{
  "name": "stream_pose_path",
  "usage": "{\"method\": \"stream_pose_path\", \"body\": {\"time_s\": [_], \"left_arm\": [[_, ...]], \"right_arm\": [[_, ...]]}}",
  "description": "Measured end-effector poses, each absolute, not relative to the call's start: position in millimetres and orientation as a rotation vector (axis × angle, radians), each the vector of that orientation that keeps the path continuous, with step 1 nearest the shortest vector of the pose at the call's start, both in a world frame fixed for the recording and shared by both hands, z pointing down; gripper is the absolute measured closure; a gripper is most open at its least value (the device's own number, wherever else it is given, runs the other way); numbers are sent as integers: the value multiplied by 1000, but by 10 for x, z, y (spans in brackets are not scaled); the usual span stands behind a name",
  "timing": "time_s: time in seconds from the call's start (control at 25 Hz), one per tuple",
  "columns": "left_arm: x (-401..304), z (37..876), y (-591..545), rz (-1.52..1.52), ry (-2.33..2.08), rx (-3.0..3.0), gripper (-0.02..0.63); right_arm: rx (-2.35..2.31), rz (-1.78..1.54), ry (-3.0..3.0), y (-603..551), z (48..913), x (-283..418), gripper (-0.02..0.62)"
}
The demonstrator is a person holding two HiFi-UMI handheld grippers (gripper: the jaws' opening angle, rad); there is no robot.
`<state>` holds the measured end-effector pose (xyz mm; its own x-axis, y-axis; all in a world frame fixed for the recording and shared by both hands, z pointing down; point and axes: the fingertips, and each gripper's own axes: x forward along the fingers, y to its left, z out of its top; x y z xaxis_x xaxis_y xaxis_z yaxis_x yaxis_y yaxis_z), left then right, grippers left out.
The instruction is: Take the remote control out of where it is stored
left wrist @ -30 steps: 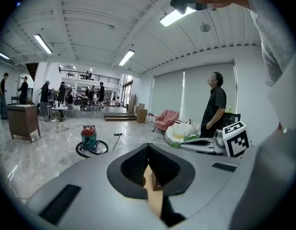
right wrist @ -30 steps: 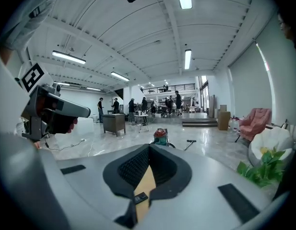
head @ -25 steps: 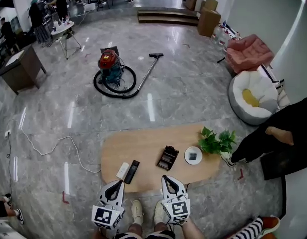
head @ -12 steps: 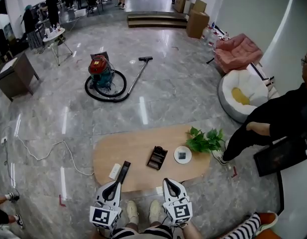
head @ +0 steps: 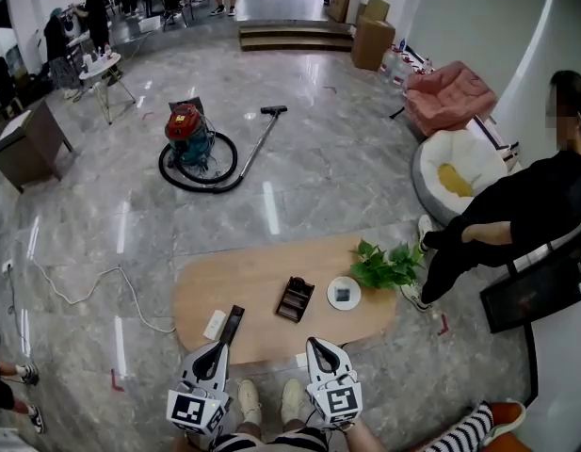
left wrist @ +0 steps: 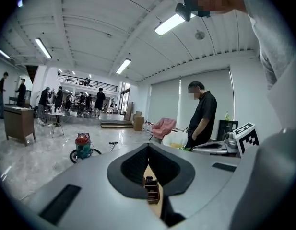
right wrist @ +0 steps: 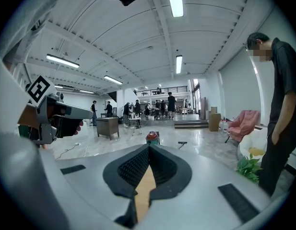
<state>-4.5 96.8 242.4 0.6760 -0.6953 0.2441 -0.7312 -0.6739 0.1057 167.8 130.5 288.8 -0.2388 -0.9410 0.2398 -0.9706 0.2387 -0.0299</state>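
Left gripper and right gripper, bottom centre, have ribbed black jaws pressed together, empty; a slim black remote lies flat on the oval wooden table.

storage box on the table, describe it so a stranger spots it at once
Find the oval wooden table low in the head view. Near its middle sits the storage box, just left of the round white dish. It alone has open compartments.

Glossy grey marble floor, oval wooden table, pink armchair, white beanbag, ceiling strip lights
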Motion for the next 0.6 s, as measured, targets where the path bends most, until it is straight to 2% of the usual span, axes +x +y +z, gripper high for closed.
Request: {"method": "stream_pose_path", "body": {"time_s": [0.6], "left_arm": [[51,2985,690,356,-1200,2641,600]], "right_arm": [[1761,302,-2293,988,3488,1897,588]]}}
